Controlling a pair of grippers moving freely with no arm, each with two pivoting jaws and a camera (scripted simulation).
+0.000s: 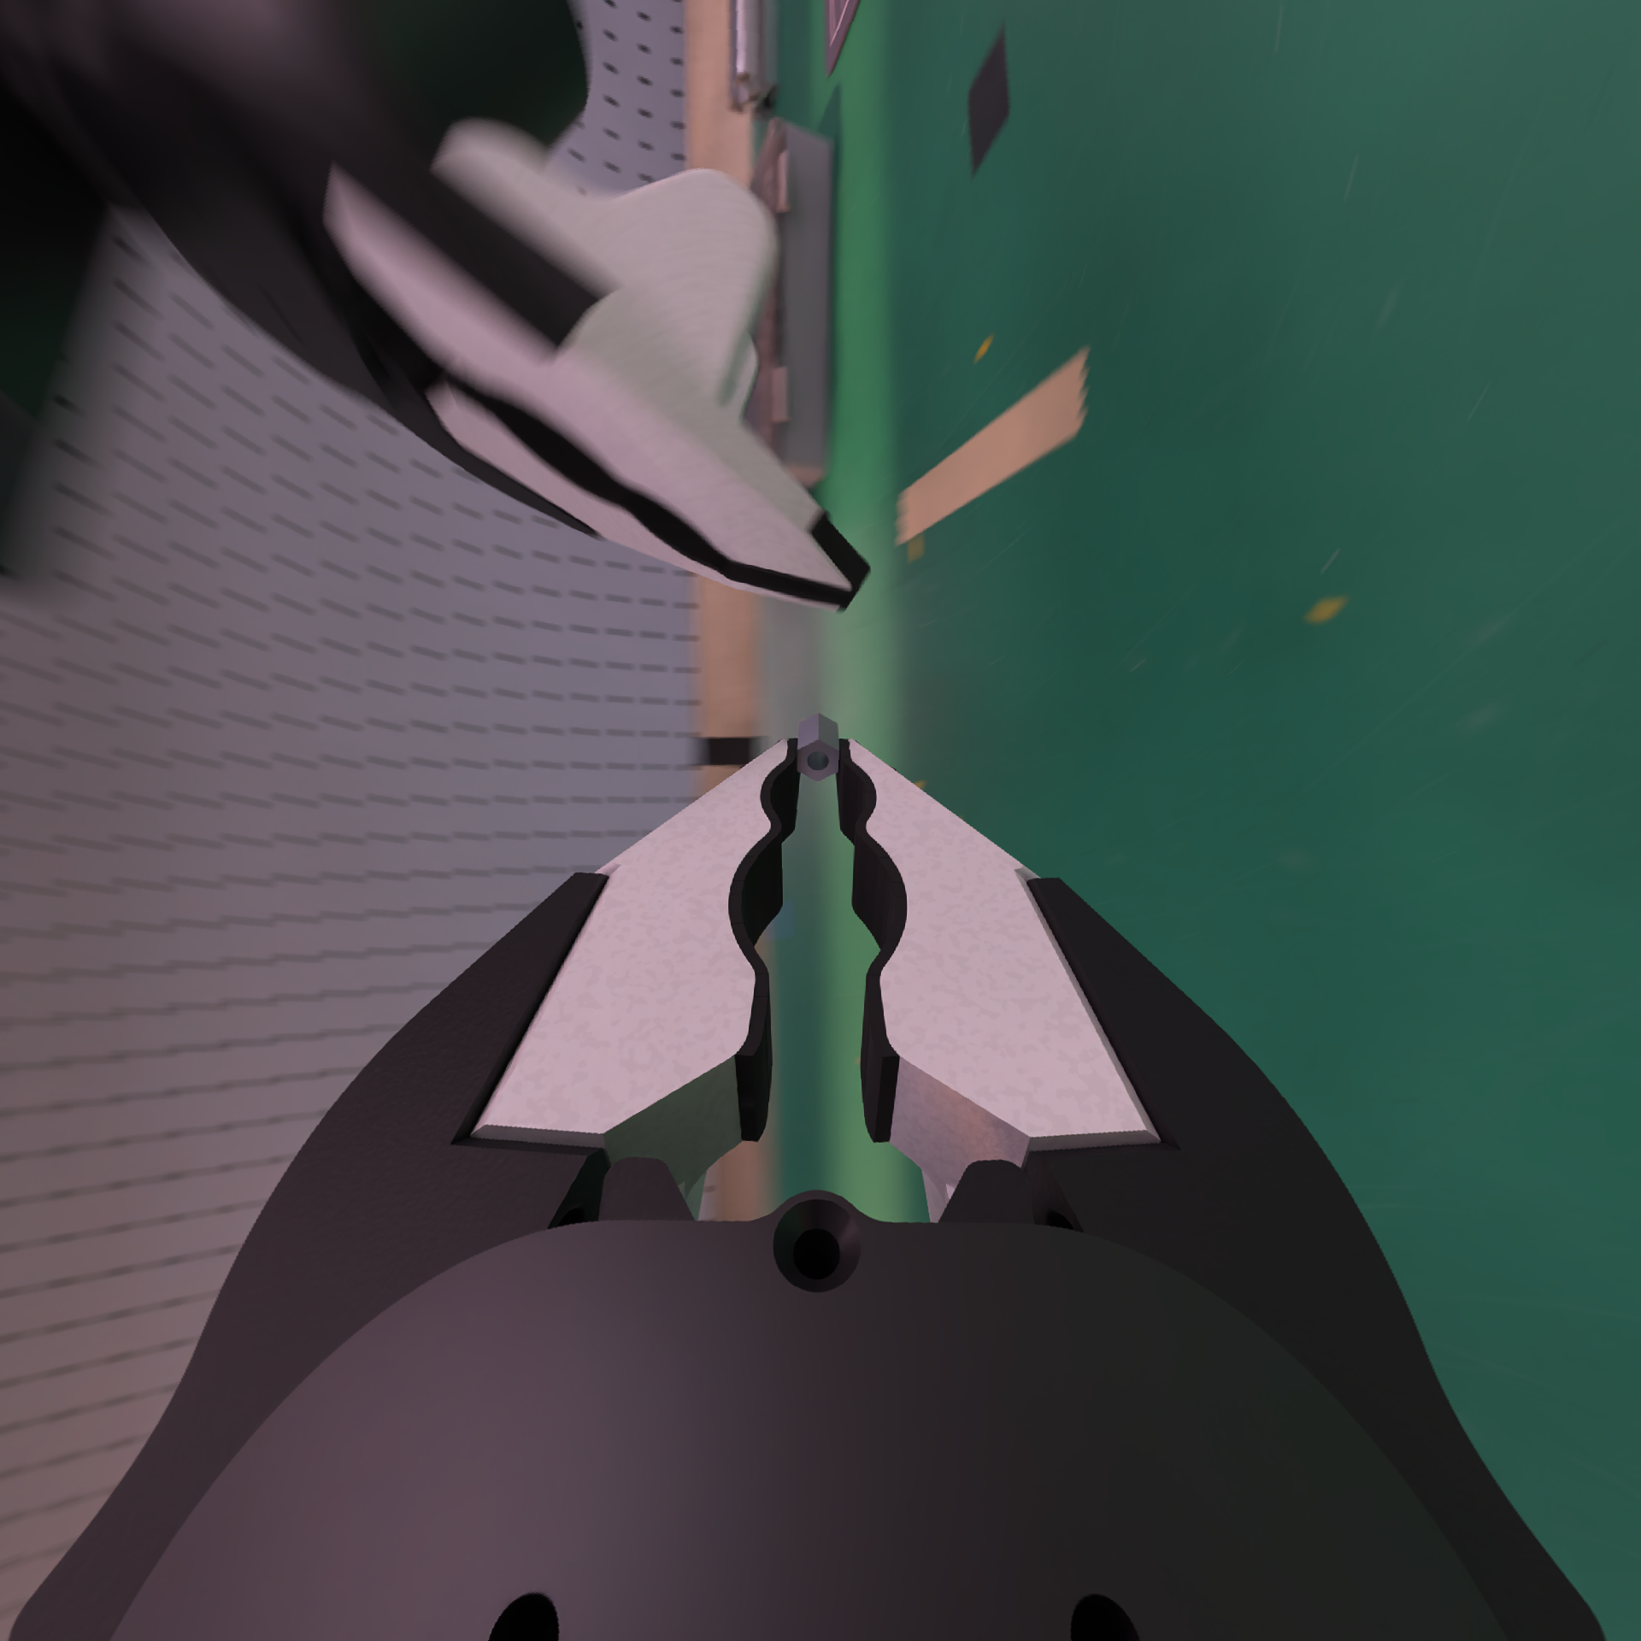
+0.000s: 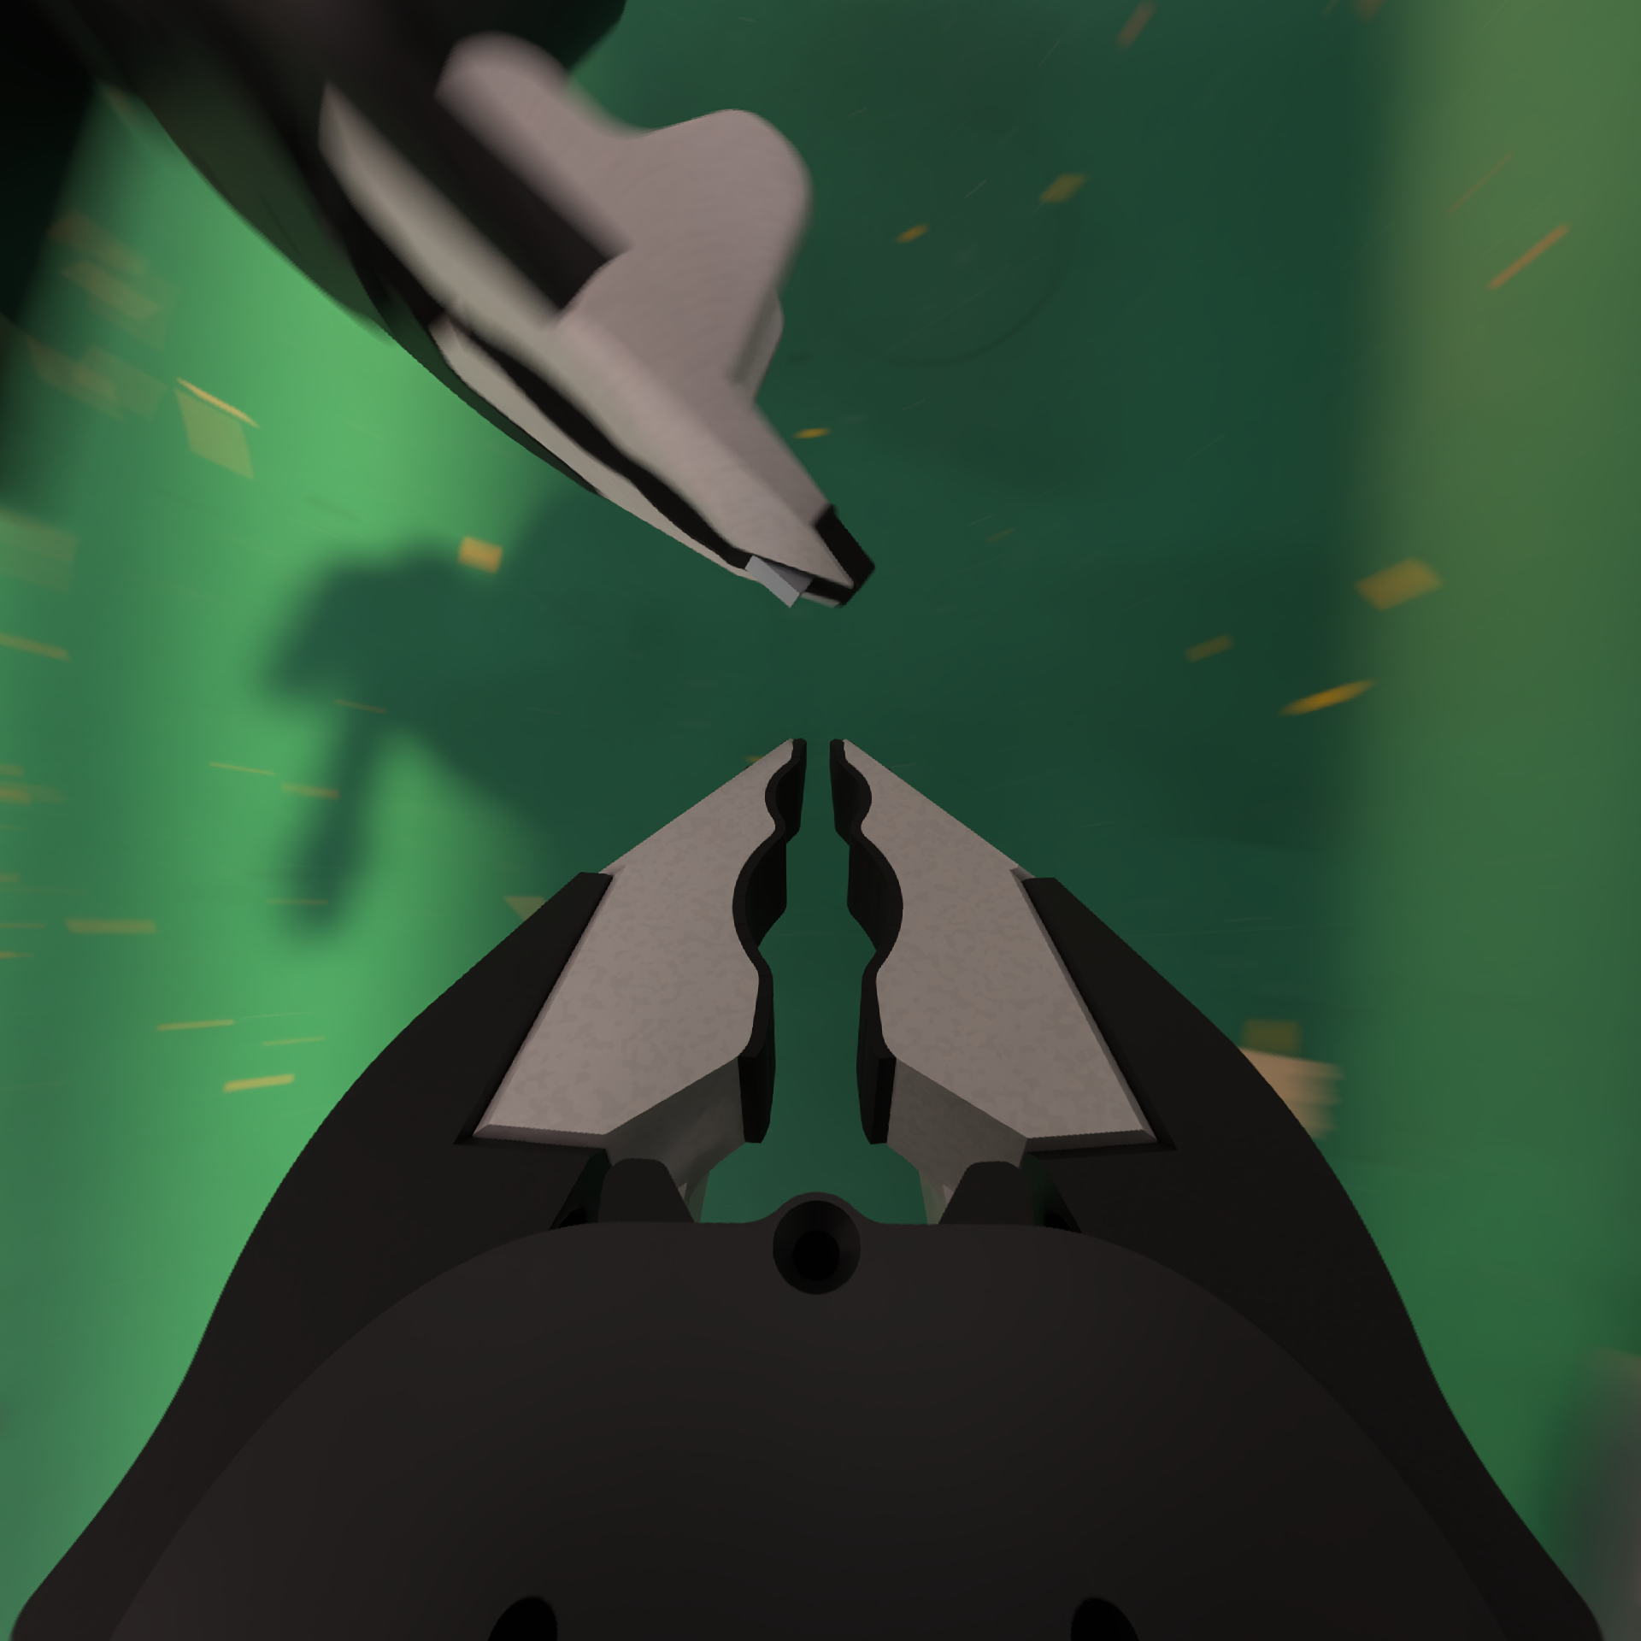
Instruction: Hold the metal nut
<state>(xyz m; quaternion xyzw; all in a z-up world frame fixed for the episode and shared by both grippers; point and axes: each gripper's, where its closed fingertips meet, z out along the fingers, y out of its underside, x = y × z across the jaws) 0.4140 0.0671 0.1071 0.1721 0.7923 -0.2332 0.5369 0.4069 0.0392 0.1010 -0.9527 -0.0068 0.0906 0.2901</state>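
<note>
**Desk:** While the left gripper [image 1: 817, 755] pinches the metal nut [image 1: 815, 753] at the very tips of its fingers, where does the piece sit over the worktop?

**Photographer:** It is off the green mat [image 1: 1288, 799], held in the air near the edge where the mat meets a pale wooden strip [image 1: 721, 550] and a perforated grey panel [image 1: 311, 710]. The left wrist view shows the small hexagonal nut clamped flat to flat, its bore facing the camera.

**Desk:** And the right gripper [image 2: 818, 750]?

**Photographer:** Empty, its fingertips nearly together with only a slim gap between them, hovering just beside the left one's tips.

**Desk:** How does the nut handle?

**Photographer:** By the look of it: light, rigid, smooth-sided. It will not crush, but polished metal that small can twist or squirt out of a tip grip. Two opposite flats are the place to hold, as now; corners would roll.

**Desk:** Any risk?

**Photographer:** Little of the pad is engaged, so a knock could likely dislodge it. The right wrist view shows a pale sliver of the nut poking from the left gripper's tips.
</note>
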